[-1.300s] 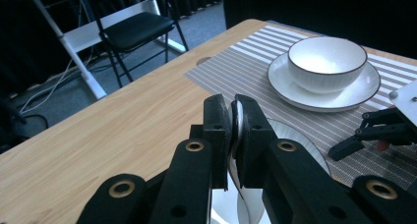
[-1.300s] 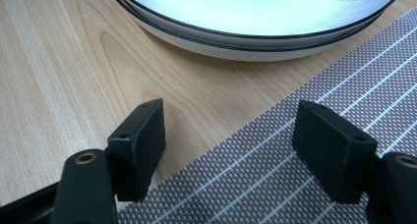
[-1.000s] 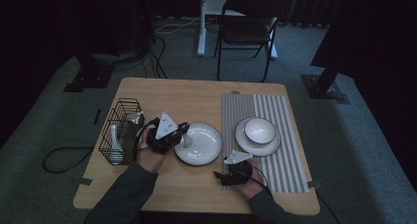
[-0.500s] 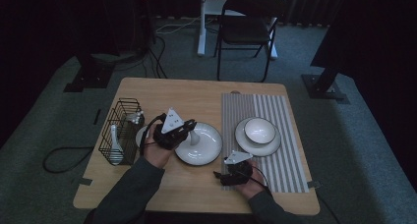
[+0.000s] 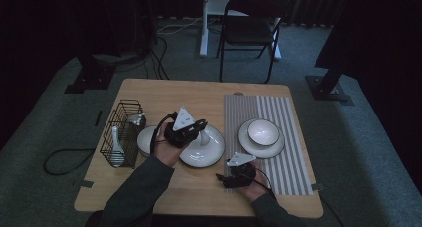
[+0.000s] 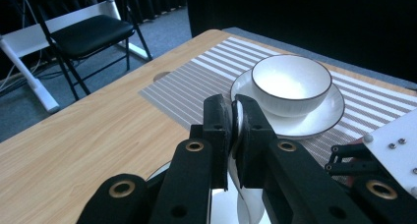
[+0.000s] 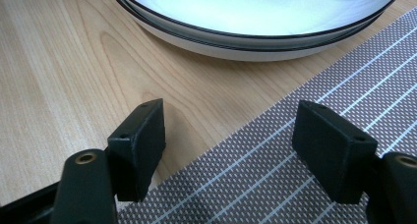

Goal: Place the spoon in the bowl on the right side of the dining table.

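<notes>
Black jaws of the left gripper (image 6: 235,130) were pinched almost together on the thin rim of a white, dark-edged ceramic plate (image 6: 239,184), holding it tilted on edge above the large white plate (image 5: 206,148) on the wooden table (image 5: 164,95). The right gripper (image 7: 231,150) rested low with its 2 jaws spread wide and nothing between them, over the edge of the grey striped placemat (image 7: 305,135). A black wire basket (image 5: 122,132) at the table's left held white utensils. On the placemat, a white bowl (image 6: 291,84) sat in a saucer (image 6: 314,121).
</notes>
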